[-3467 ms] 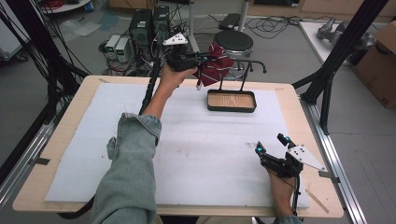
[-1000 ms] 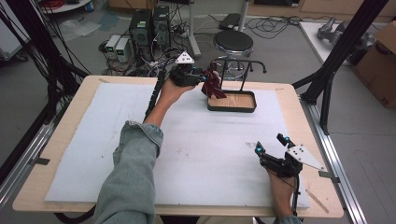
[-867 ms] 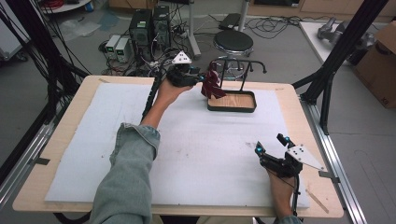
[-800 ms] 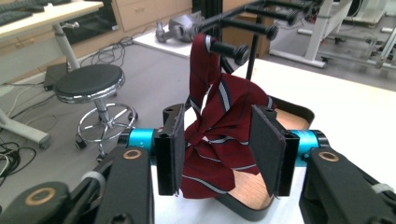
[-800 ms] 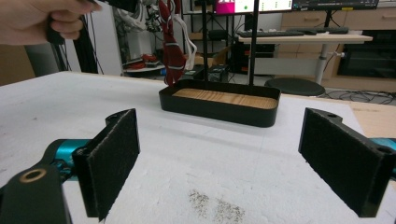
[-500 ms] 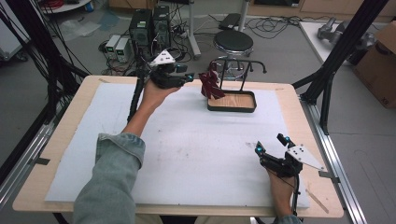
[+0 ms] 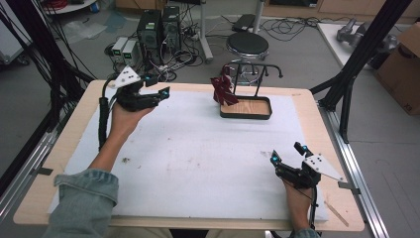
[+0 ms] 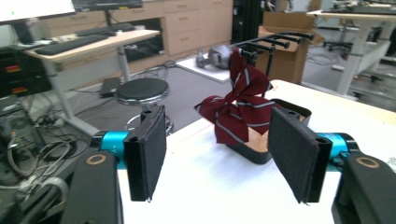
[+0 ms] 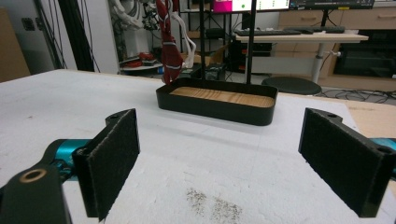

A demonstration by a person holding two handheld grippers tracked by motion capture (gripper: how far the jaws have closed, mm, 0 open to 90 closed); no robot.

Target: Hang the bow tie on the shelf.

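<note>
While we're counting stuff from biggest down, we've got one wooden table (image 7: 59,163) with one white sheet (image 7: 198,158) laid over it, and both of our grippers sit above that sheet.

Next is one black rack (image 7: 250,74), a stand with a wood-floored tray (image 7: 246,108) at its base and a top bar with several prongs. One dark red striped tie (image 7: 221,89) hangs off the rack's left end, bunched up, its lower part dangling just at the tray's edge. In the left gripper view the tie (image 8: 240,109) shows straight ahead between our two jaws, but well beyond their tips, not touching either pad.

Two grippers total. The left gripper (image 7: 161,94) is up near the far left of the table, pointing toward the rack, well apart from the tie. Its jaws have just been opening and now stand apart with nothing between the pads. The right gripper (image 7: 287,153) sits at the near right, jaws spread wide, nothing between them either. From its own view the tray (image 9: 217,100) lies dead ahead past the jaw tips, with the tie (image 9: 169,51) hanging up and to the left of it.

Smallest bit: one patch of dark specks (image 9: 212,205) on the sheet, right between the right jaws.
</note>
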